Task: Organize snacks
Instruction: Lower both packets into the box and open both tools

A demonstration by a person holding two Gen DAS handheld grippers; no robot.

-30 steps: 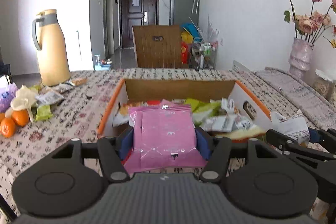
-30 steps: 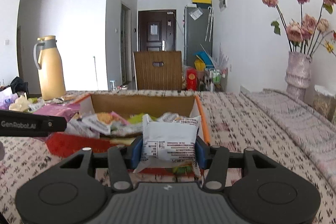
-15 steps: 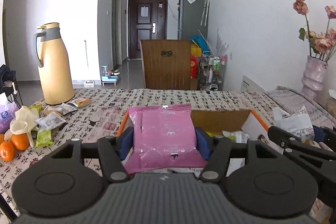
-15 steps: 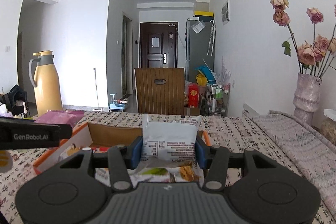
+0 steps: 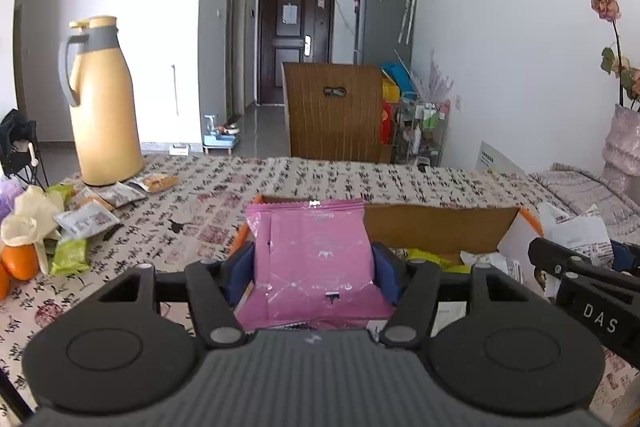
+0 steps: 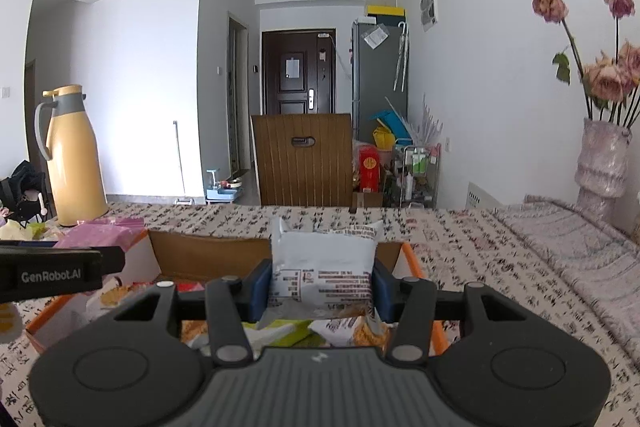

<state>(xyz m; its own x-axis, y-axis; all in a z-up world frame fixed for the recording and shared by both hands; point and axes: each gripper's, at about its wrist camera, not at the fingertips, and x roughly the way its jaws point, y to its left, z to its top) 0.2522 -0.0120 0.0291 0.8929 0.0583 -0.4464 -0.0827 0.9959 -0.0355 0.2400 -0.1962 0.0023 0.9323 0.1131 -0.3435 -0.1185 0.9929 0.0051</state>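
Note:
My left gripper (image 5: 313, 269) is shut on a pink snack packet (image 5: 312, 259) and holds it upright above the near left corner of an open cardboard box (image 5: 436, 227) with orange edges. My right gripper (image 6: 322, 287) is shut on a white snack packet (image 6: 322, 267) above the same box (image 6: 208, 255), near its right end. Several snack packets (image 6: 296, 333) lie inside the box. The pink packet (image 6: 104, 233) and the left gripper's arm (image 6: 52, 273) show at the left of the right wrist view. The white packet (image 5: 576, 235) shows at the right of the left wrist view.
A yellow thermos jug (image 5: 102, 99) stands at the table's far left. Loose snack packets (image 5: 86, 223) and oranges (image 5: 20, 261) lie left of the box. A vase of dried roses (image 6: 602, 163) stands at the right on a folded cloth. A wooden chair (image 5: 334, 111) stands beyond the table.
Both grippers have risen with their packets, from low over the box's contents to well above it. The box now sits lower in both views.

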